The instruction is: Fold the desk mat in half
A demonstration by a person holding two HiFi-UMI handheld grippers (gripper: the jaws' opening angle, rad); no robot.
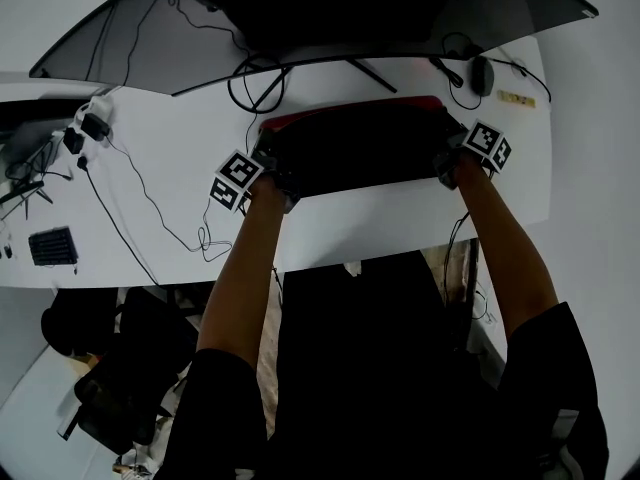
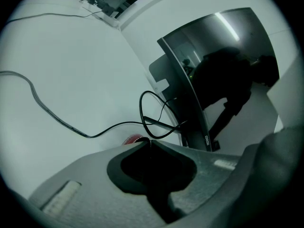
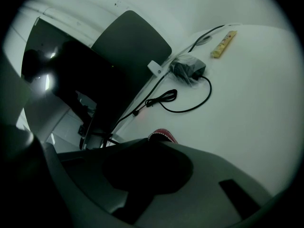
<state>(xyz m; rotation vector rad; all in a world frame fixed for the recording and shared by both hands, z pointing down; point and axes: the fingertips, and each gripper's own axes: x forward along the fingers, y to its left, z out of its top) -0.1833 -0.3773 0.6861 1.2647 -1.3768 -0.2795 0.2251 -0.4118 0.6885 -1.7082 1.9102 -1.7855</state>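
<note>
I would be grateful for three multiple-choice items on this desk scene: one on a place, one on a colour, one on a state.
1. Where does the yellow strip lie?
A) on the desk mat
B) on the white desk, beyond the right gripper
C) beside the left gripper

2. What colour shows along the desk mat's far edge?
A) blue
B) red
C) green

3. How do the two grippers stand?
A) both open above the mat
B) only the left shut
C) both shut on the mat's corners

Answers:
1 B, it lies on bare desk right of the mat.
2 B, a red band runs there.
3 C, a red corner sits at each closed pair of jaws.
</note>
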